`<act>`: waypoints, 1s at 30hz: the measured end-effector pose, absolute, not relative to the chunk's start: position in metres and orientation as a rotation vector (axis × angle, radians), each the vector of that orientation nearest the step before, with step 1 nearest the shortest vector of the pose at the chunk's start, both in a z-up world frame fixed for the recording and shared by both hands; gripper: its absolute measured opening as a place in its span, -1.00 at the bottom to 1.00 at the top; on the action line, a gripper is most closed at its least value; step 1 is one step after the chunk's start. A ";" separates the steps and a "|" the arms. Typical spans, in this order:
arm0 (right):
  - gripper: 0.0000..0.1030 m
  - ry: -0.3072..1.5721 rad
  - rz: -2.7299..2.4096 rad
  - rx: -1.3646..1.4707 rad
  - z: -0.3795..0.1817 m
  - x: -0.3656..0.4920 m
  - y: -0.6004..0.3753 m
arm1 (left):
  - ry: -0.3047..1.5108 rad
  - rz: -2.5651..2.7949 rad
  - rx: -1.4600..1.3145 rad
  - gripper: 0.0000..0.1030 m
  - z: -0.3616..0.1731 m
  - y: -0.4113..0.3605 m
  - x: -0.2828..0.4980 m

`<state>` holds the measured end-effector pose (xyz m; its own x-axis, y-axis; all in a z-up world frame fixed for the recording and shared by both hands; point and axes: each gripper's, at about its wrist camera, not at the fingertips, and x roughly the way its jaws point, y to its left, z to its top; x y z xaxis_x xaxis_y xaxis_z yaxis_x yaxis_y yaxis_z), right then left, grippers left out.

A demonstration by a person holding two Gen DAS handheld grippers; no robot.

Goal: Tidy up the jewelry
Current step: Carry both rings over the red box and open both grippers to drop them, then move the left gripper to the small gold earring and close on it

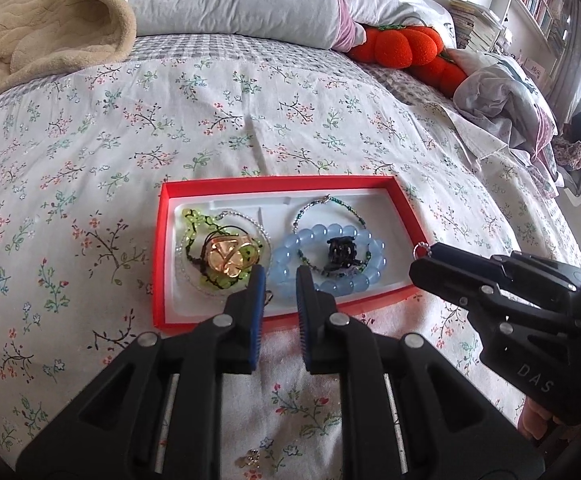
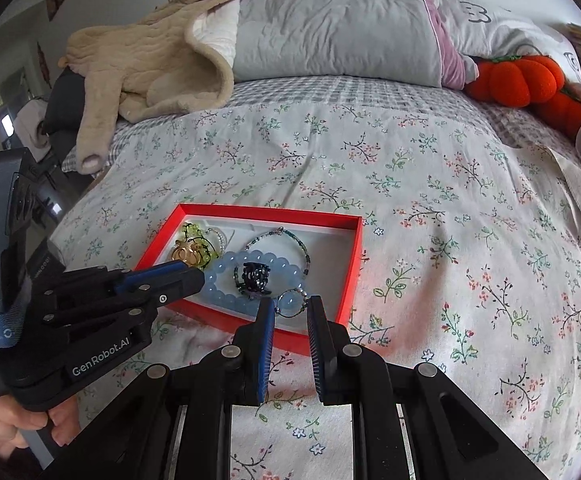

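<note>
Right tongs [image 2: 290, 308] pinch what looks like a thin, light wire ring [image 2: 291, 303] over the red box [image 2: 352, 276], best held by its rim, while left tongs [image 1: 280, 276] hang nearly closed, empty.

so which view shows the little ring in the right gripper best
The right wrist view: the thin ring spans the gap between the right gripper tips, whole loop visible over the red box. The left wrist view shows only a tiny beaded loop poking past the tip.
</note>
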<state>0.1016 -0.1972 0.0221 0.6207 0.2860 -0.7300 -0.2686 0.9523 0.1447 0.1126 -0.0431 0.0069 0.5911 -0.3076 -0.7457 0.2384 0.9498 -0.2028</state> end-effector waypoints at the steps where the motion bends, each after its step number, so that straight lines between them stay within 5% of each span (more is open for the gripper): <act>1: -0.67 0.843 0.317 0.023 0.022 0.102 -0.197 | 0.880 -0.318 -0.080 -0.65 0.008 -0.043 0.111; 12: -0.64 0.846 0.316 0.027 0.022 0.108 -0.196 | 0.876 -0.296 -0.045 -0.40 0.019 -0.033 0.098; 24: -0.60 0.875 0.314 0.070 0.029 0.100 -0.205 | 0.924 -0.234 -0.024 0.16 0.017 -0.019 0.086; 27: -0.35 0.880 0.321 0.073 0.030 0.091 -0.207 | 0.946 -0.223 -0.007 0.23 0.014 -0.016 0.079; 29: 0.28 0.867 0.316 0.081 0.032 0.082 -0.210 | 0.970 -0.210 -0.001 0.29 0.010 -0.013 0.074; 30: 0.29 0.862 0.315 0.080 0.033 0.078 -0.211 | 0.984 -0.203 0.001 0.32 0.008 -0.012 0.072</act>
<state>0.0784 -0.2108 0.0328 0.6078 0.3046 -0.7333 -0.2405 0.9507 0.1955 0.0720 -0.0115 0.0078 0.5366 -0.1703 -0.8264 0.1714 0.9810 -0.0909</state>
